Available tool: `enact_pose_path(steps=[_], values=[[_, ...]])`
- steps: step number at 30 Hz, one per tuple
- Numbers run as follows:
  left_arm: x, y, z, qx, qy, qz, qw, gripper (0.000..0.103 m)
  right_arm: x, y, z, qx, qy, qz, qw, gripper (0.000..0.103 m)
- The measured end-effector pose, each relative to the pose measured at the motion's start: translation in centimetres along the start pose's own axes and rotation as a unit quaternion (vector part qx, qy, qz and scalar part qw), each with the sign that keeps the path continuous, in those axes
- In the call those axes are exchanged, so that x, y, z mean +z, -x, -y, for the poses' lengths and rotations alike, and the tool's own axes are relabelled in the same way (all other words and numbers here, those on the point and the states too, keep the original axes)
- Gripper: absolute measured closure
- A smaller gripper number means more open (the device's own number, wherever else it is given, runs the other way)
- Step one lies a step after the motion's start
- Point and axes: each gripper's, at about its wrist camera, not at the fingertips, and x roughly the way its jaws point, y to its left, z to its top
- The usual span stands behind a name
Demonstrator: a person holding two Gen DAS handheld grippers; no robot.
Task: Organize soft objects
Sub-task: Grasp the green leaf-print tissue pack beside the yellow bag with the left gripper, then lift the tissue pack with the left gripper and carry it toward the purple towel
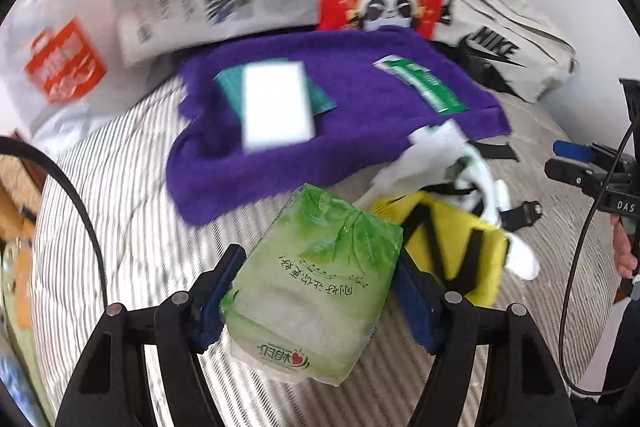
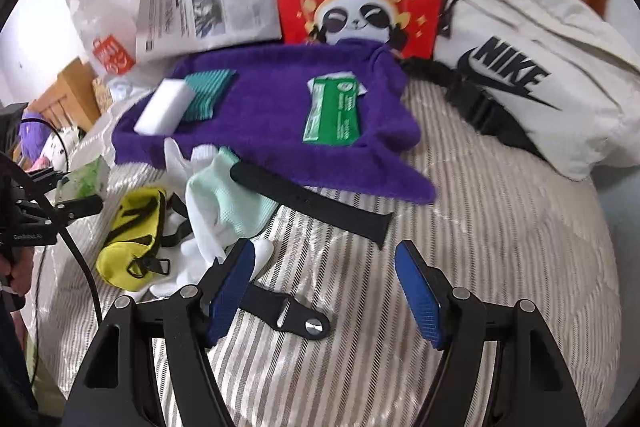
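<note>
The left gripper [image 1: 316, 291] pinches a soft green tissue pack [image 1: 316, 283] at the bottom middle. The right gripper [image 2: 326, 291] is spread wide, holding nothing. Some things already sit on the fuzzy purple towel [image 2: 264, 115]; the yellow pouch [image 2: 132, 247], white socks [image 2: 216, 199] and black strap [image 2: 312, 203] still wait.

Left gripper [image 1: 316, 291], right gripper [image 2: 326, 291] — black arms, blue ribbed pads, silver pivot screws, black cables.

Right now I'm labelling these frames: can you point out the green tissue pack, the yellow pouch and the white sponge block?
green tissue pack [image 1: 316, 291], left wrist view, middle of its printed wrapper.
yellow pouch [image 2: 128, 239], right wrist view, its yellow side panel.
white sponge block [image 2: 162, 107], right wrist view, its top face.
</note>
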Motion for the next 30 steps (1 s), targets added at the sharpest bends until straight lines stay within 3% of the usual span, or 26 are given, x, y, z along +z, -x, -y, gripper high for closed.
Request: enact_pose_path(steps=[5, 17, 20, 22, 24, 30], values=[[-1.7, -1.2, -1.4, 0.012, 0.032, -0.016, 0.9993, 0.032, 1.3, -2.7, -0.7, -0.011, 0.032, -0.003, 0.999, 0.031], [-2.8, -1.8, -1.4, -0.011, 0.042, -0.023, 0.9988, 0.032, 2.6, -7.2, -3.8, -0.036, 0.131, -0.024, 0.990, 0.035], [-2.7, -2.1, -1.3, -0.011, 0.039, -0.023, 0.9989, 0.032, 2.9, -7.4, -3.7, -0.020, 0.132, -0.026, 0.991, 0.050], [-2.6, -2.1, -1.3, -0.012, 0.038, -0.023, 0.9989, 0.032, 3.1, -7.3, -3.8, -0.005, 0.136, -0.031, 0.990, 0.070], [-2.5, -2.1, -1.4, -0.015, 0.038, -0.022, 0.9989, 0.032, 3.3, -7.1, -4.1, -0.012, 0.145, -0.033, 0.989, 0.082], [-2.7, -2.0, -1.6, -0.023, 0.042, -0.015, 0.9987, 0.032, 3.5, -6.5, -4.5, -0.029, 0.161, -0.036, 0.986, 0.088]])
